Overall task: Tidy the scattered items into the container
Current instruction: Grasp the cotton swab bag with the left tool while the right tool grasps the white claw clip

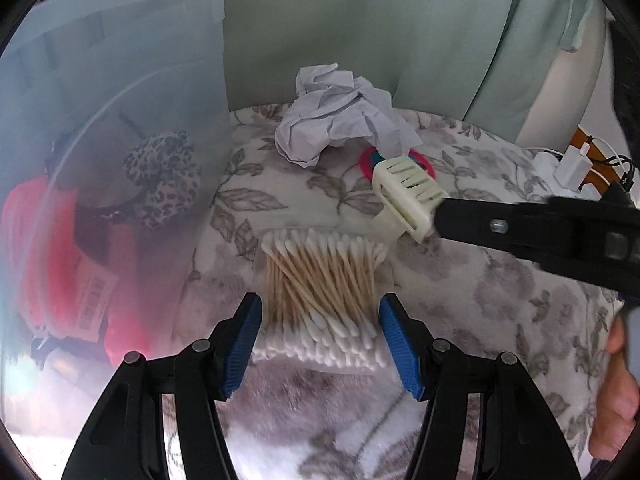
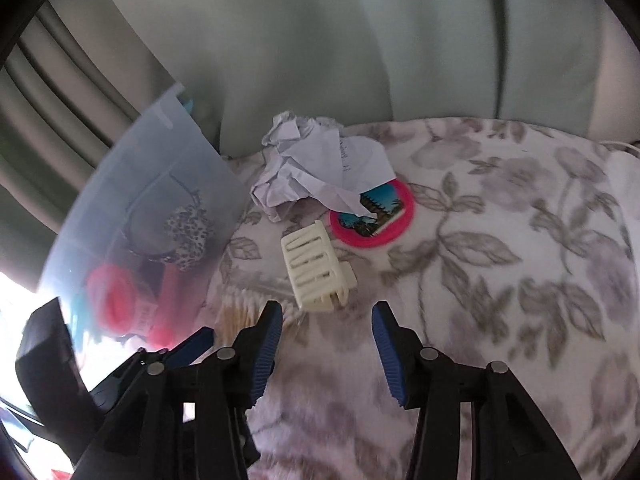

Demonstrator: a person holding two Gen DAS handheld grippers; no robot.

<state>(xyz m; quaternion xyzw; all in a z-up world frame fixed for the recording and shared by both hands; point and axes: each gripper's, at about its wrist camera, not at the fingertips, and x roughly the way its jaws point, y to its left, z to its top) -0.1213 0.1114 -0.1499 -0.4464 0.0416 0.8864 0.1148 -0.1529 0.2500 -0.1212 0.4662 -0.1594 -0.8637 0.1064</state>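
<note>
**2 grippers over the cotton swabs and the hair claw**

Left wrist view: the left gripper (image 1: pixel 320 340) is hanging over a bundle of cotton swabs (image 1: pixel 320 284) lying on the floral blanket (image 1: pixel 500 300). Its 2 blue pads are standing apart, 1 on each side of the bundle; whether they are pressing on it I cannot tell. The translucent container (image 1: pixel 100 120) is standing just left of the swabs, showing a leopard-print item (image 1: pixel 164 176) and something red (image 1: pixel 52 260) through its wall. Beyond the swabs, a crumpled paper (image 1: pixel 340 120) is lying partly over a pink round item (image 1: pixel 368 164). The right gripper's black body is reaching in from the right, its tip at a cream hair claw (image 1: pixel 408 196); whether it is touching the claw I cannot tell. A person's hand (image 1: pixel 616 396) is showing at the right edge.

Right wrist view: the right gripper (image 2: pixel 326 344) is pointing down at the blanket (image 2: pixel 500 260) with its jaws partly apart and nothing between the pads. The hair claw (image 2: pixel 316 268) is lying just ahead of the fingertips, not gripped. The crumpled paper (image 2: pixel 316 160) is overlapping the pink round item (image 2: pixel 376 216), which is carrying a picture. The container (image 2: pixel 160 200) is standing to the left, with the swabs (image 2: pixel 240 308) just beside it and the left gripper (image 2: pixel 192 348) low at the left.
</note>
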